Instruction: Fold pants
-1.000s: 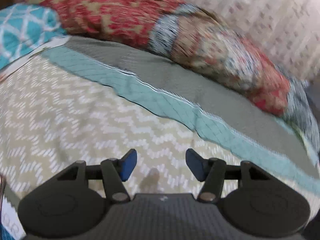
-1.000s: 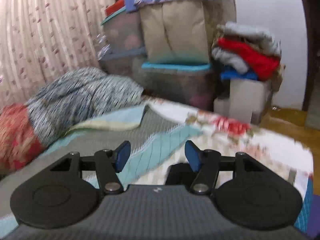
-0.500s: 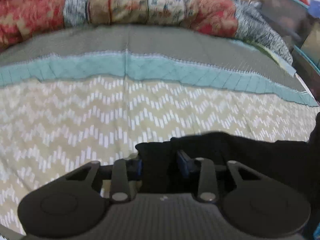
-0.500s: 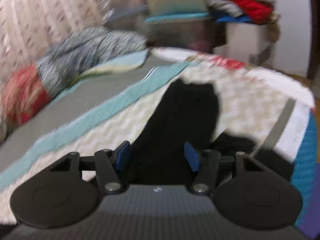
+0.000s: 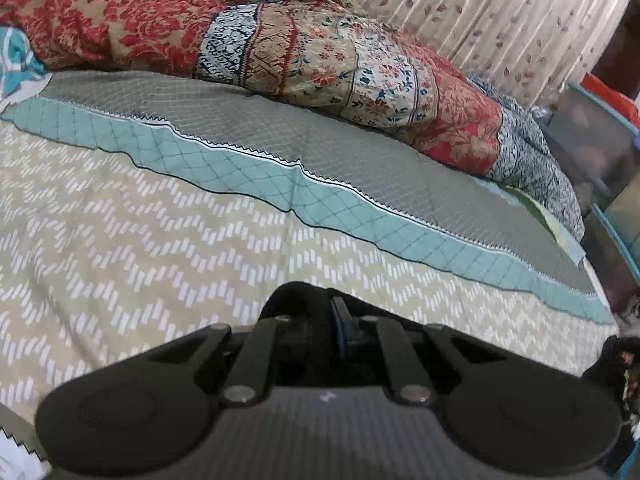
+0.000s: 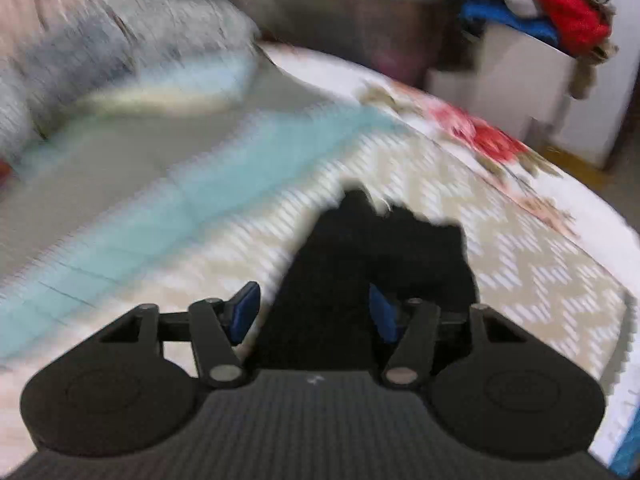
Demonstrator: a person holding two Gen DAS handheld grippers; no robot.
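- My left tool (image 5: 326, 320) is clenched on a bunched fold of the black fabric pants (image 5: 296, 300); its jaws have just closed and the cloth sits pinched between the blue pads, humped up just ahead of them.
- That pinch lies on the beige zigzag-patterned part of the bed cover (image 5: 120, 240), towards the bed's near edge, with the teal quilted band (image 5: 248, 176) beyond it and the red floral quilt (image 5: 140, 20) piled along the far side.
- My right tool (image 6: 312, 312) is only part-closed: its jaws have just been narrowing, the pants (image 6: 380, 252) lie between them, but the left pad stands clear of the cloth, so I count it as released.
- The pants lie crumpled in a dark heap near the bed's right side, not spread flat.
- As I judge it, the task has barely begun: one end is gripped, the second grip is not yet made, and no fold shows.
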